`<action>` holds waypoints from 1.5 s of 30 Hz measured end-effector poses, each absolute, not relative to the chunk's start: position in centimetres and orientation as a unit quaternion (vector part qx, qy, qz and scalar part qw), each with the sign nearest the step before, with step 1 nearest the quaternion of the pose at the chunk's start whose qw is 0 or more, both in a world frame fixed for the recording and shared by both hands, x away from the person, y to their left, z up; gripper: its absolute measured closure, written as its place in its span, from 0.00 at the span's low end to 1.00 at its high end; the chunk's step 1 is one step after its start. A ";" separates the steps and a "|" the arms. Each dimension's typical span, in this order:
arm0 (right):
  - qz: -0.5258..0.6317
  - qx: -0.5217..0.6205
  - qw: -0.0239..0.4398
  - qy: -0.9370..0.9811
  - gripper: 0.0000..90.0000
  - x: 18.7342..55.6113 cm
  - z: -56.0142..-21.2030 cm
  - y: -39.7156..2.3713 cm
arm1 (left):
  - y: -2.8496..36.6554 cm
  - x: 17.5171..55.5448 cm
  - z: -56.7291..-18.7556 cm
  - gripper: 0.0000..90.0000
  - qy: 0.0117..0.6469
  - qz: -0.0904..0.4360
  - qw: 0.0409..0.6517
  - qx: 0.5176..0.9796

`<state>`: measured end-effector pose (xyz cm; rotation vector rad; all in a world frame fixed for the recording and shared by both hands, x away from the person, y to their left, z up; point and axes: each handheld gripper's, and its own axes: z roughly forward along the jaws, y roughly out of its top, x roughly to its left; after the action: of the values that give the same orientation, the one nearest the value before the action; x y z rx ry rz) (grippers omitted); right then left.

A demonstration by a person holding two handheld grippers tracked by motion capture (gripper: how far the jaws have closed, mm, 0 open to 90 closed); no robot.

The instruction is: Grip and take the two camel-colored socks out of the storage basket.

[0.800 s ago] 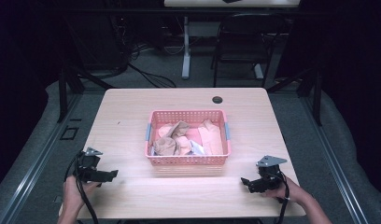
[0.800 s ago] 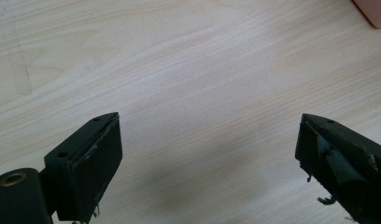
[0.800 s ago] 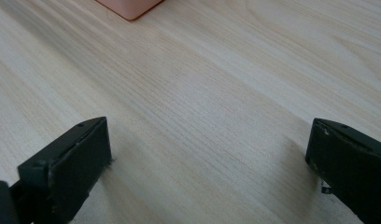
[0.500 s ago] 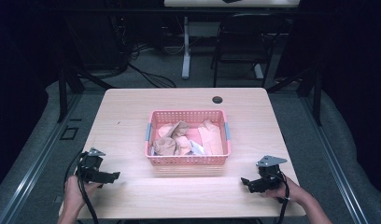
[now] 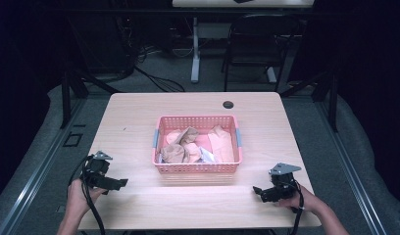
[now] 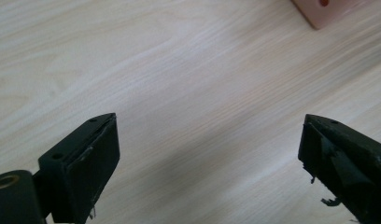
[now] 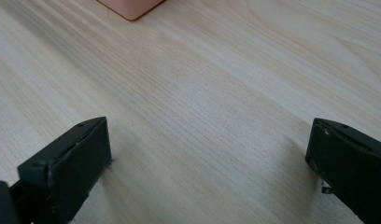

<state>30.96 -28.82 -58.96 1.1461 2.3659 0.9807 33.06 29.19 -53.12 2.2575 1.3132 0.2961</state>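
A pink plastic basket (image 5: 196,168) stands in the middle of the light wooden table (image 5: 139,117). Crumpled tan and pink cloths (image 5: 183,147) lie inside it. My left gripper (image 5: 120,185) rests low near the table's front left, held by a hand, its jaws wide apart over bare wood. In the left gripper view the left gripper (image 6: 209,154) is open and a corner of the basket (image 6: 324,11) shows at top right. My right gripper (image 5: 257,192) sits near the front right, pointing toward the centre. The right gripper (image 7: 209,163) is open, with a basket corner (image 7: 130,7) at the top.
A small dark round grommet (image 5: 228,104) sits near the table's far edge. Beyond the table stand a black chair (image 5: 259,44) and a white table leg (image 5: 195,49), with cables on the floor. Bare wood lies between the two grippers.
The left hand and its gripper have shifted slightly forward and inward. The right gripper has stayed in place.
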 end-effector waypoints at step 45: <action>0.343 0.403 0.168 0.832 0.00 30.9 -58.9 -28.9 | 18.3 40.2 -45.6 0.00 0.323 0.124 0.341 0.874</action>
<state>30.88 -28.87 -58.93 1.1451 2.3658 0.9748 40.24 18.26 -45.59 2.2751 0.8393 0.3225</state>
